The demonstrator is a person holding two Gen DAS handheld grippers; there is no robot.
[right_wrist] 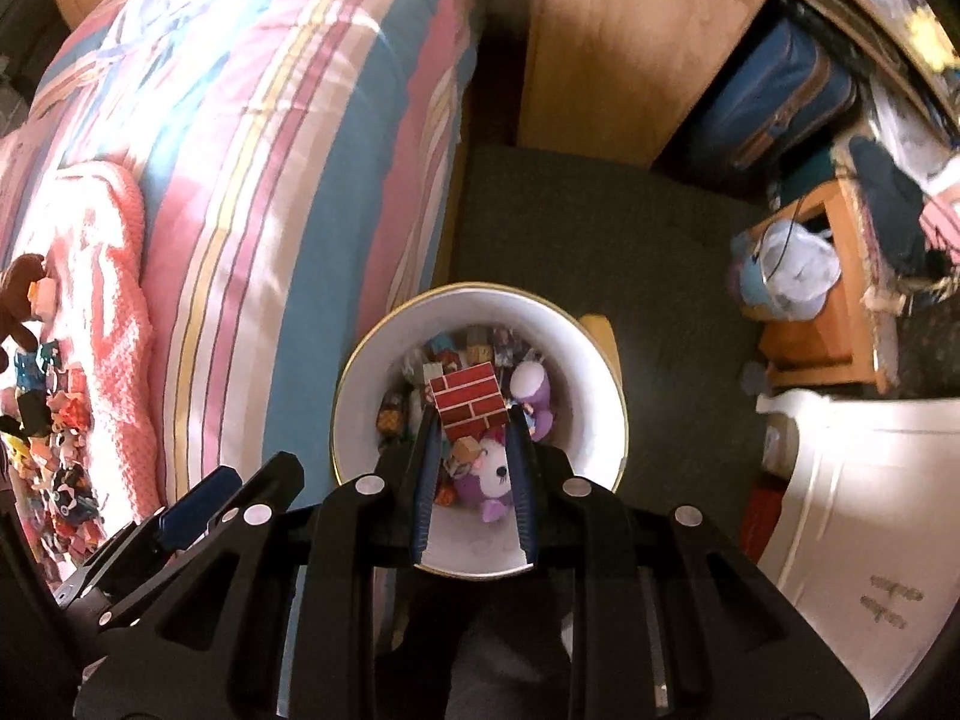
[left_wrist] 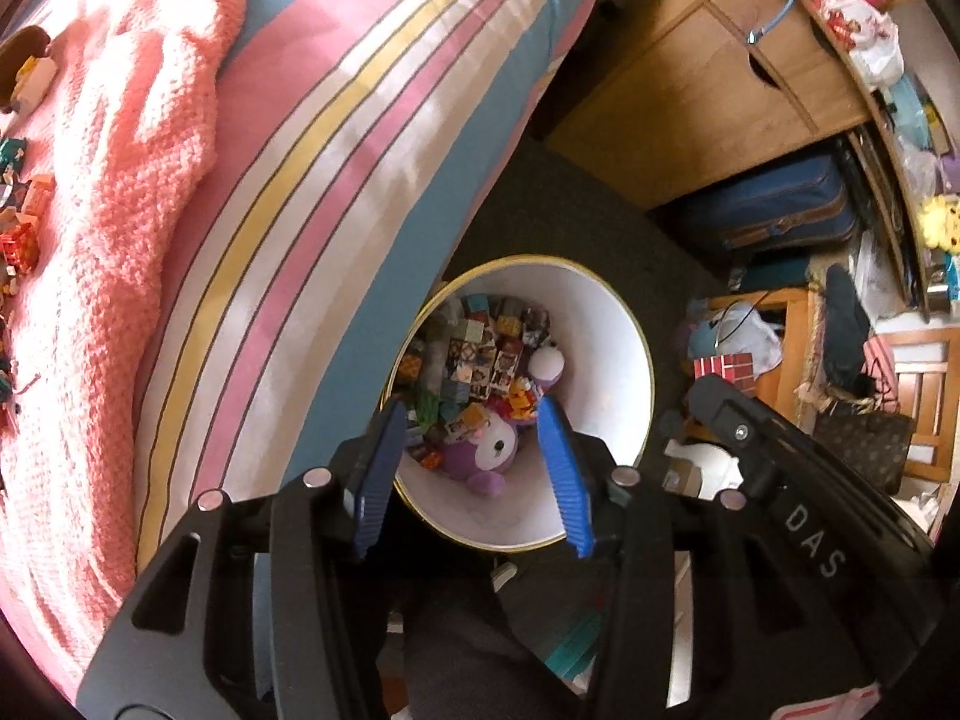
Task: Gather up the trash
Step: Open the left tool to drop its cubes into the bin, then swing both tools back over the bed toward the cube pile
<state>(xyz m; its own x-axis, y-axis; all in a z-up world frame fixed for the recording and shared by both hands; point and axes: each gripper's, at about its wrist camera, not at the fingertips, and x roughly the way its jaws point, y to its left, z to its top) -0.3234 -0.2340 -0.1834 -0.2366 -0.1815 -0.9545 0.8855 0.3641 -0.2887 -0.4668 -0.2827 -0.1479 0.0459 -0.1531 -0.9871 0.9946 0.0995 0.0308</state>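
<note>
Right gripper (right_wrist: 471, 420) fingers clamp brick-pattern block (right_wrist: 470, 401) above bin (right_wrist: 591, 372); left gripper (left_wrist: 471, 414) fingers spread, empty.

Bin (right_wrist: 591, 372) beside bed (right_wrist: 270, 180), toys (left_wrist: 474, 360) inside

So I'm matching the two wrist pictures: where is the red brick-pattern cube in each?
Left wrist view: the brick cube sits right of centre, beside the bin, at the tip of the right gripper.
Right wrist view: the cube is at centre, pinched between the blue fingers above the bin.
Shared landmark: the white bin.
</note>
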